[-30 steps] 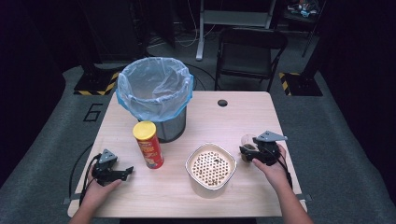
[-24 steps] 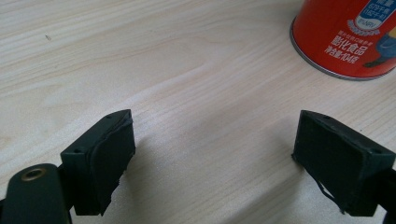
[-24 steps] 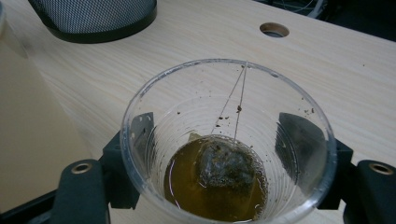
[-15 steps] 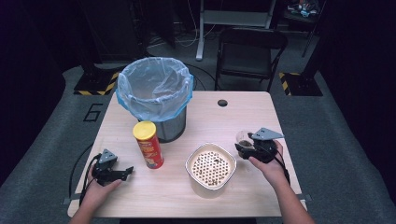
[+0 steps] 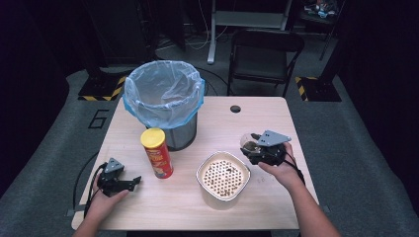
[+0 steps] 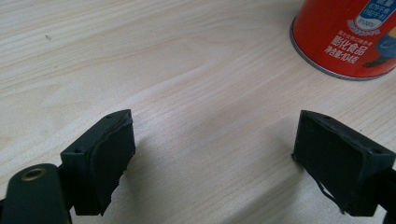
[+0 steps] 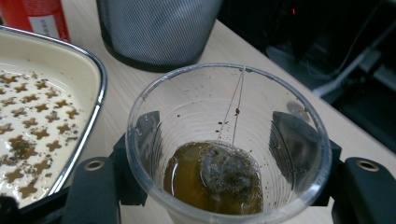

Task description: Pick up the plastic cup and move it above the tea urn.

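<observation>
Near edge, at 7 o'clock: left tool resting on surface, jaws wide, nothing between. At 4 o'clock: right tool clamping clear cup, jaws just closing on it; tea bag in brown liquid inside. Just beside, at center: strainer bowl. Farther, at 10 o'clock: red can, then lined bin.

We see a clear, thin plastic cup, ribbed and glossy, at the frame's centre. The table is pale matt wood grain. At upper right the can is glossy printed red with a metal rim. The bin is fine metal mesh; the strainer bowl looks smooth cream enamel.
</observation>
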### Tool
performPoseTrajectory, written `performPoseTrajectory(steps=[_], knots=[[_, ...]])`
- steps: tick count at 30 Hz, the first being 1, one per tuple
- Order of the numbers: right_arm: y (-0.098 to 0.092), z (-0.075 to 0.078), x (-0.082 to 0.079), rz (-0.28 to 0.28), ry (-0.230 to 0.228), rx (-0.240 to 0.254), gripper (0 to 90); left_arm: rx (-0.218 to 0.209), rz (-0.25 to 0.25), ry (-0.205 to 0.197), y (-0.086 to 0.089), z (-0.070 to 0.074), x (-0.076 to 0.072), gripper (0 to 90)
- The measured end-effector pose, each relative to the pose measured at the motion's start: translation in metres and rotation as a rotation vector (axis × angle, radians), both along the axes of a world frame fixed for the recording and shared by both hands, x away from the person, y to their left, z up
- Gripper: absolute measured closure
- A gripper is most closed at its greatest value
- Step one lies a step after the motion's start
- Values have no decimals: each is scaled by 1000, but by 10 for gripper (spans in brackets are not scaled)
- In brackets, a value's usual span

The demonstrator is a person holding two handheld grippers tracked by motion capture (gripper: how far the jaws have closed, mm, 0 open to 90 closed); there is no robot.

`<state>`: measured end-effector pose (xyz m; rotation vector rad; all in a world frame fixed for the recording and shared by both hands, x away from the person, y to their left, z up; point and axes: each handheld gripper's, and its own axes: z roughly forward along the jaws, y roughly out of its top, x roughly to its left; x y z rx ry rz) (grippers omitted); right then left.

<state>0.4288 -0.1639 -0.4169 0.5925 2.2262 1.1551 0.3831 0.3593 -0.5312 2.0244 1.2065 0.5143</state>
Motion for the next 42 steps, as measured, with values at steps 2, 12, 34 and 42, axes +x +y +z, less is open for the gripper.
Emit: performPoseTrajectory(steps=[2,12,34,42], knots=[[5,4,0,47,-44,-35,343,0,0,-1,0,0,0,121],[23,10,0,173,-197,-149,346,-1,1,1,0,0,0,121],[32,16,-9,265,-345,-209,355,2,0,3,0,0,0,121],[29,17,-15,265,-366,-223,354,2,0,2,0,0,0,121]])
